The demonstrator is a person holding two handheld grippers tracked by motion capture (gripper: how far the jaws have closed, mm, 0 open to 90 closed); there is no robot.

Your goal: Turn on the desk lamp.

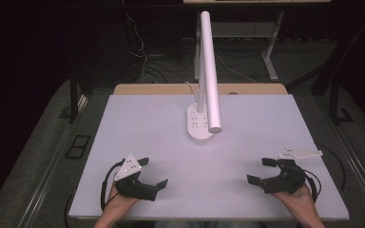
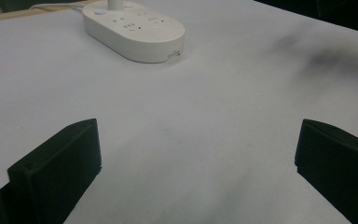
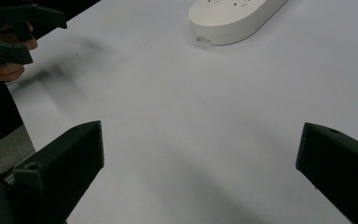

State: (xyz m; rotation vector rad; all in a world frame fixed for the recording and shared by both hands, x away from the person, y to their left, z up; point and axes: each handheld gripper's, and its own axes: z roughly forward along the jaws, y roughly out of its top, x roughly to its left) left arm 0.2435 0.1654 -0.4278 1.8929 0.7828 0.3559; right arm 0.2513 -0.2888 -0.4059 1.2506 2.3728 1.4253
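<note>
A white desk lamp stands at the table's middle back, its oval base (image 1: 198, 125) carrying sockets and its long tube head (image 1: 209, 71) reaching toward me. That base (image 2: 133, 29) lies ahead in the left gripper view, and the base (image 3: 233, 17) lies at the top of the right gripper view. My left gripper (image 1: 152, 172) rests near the front left, open, with nothing between its jaws. My right gripper (image 1: 260, 170) sits near the front right, also open and empty. Both hover over bare white tabletop. The left gripper (image 3: 16, 32) and its hand appear far off in the right gripper view.
The white table top (image 1: 171, 142) has a wooden strip along its back edge. Cables lie on the dark floor behind, near a second table's metal legs (image 1: 271, 57). A white cord runs from the lamp base toward the back.
</note>
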